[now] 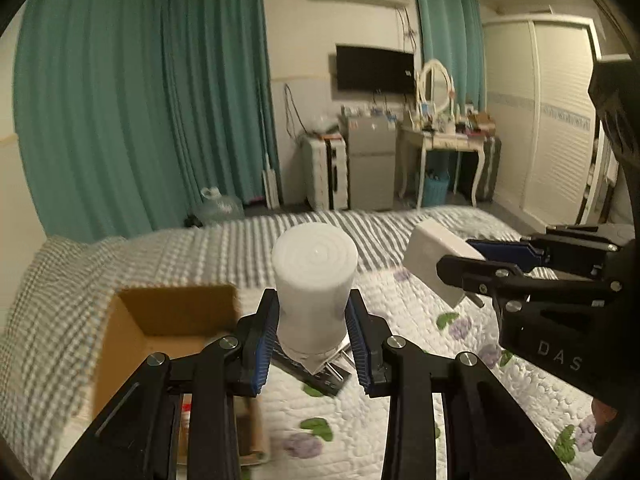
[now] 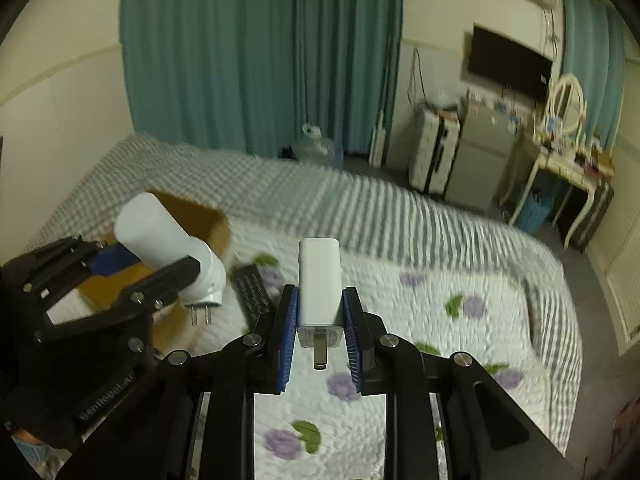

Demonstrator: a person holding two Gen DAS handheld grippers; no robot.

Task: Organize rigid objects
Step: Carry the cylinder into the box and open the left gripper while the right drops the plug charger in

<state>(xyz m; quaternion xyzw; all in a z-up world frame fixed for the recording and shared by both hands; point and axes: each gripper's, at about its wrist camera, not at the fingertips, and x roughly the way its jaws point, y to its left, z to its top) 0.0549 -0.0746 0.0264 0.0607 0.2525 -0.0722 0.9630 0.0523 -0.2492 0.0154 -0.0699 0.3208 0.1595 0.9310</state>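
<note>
Here we hold both tools above the floral quilt [image 2: 420, 320]. Our left gripper [image 1: 314, 336] is clamped on a white cylindrical plug-in device [image 1: 314, 280], its two prongs pointing down, just right of the open cardboard box [image 1: 176, 312]. Our right gripper [image 2: 320, 328] pinches a white rectangular charger [image 2: 319, 280] between its blue pads. A black remote [image 2: 252, 292] lies on the quilt beside the box.

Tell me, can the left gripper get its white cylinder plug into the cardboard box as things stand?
Probably yes. The left gripper holds the white cylinder plug beside the cardboard box, whose top is open with nothing between. The right gripper is off on the other side.
</note>
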